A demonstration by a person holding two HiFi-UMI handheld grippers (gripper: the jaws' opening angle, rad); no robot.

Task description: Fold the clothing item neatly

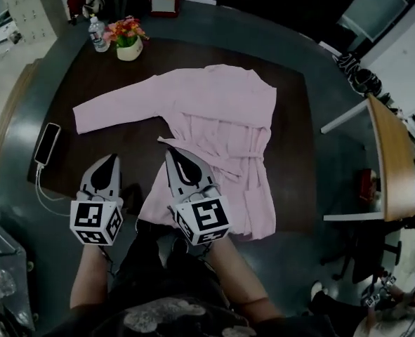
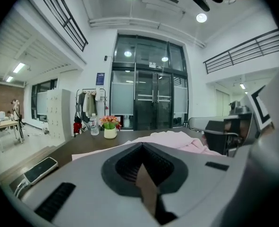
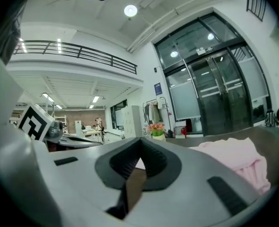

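A pink long-sleeved garment (image 1: pixel 221 118) lies spread on the dark table (image 1: pixel 95 76), one sleeve stretched out to the left and a belt across its waist. My left gripper (image 1: pixel 111 161) hovers shut over bare table, left of the garment's lower part, with nothing between its jaws. My right gripper (image 1: pixel 173 153) is shut too, its tip above the garment's left hem, with no cloth held. In the left gripper view the garment (image 2: pixel 177 140) shows beyond the closed left gripper (image 2: pixel 141 145). In the right gripper view the garment (image 3: pixel 233 157) lies right of the closed right gripper (image 3: pixel 140 141).
A phone (image 1: pixel 47 143) with a white cable lies at the table's left edge. A flower pot (image 1: pixel 128 39) and a water bottle (image 1: pixel 98 35) stand at the far left corner. A wooden chair (image 1: pixel 393 160) stands to the right of the table.
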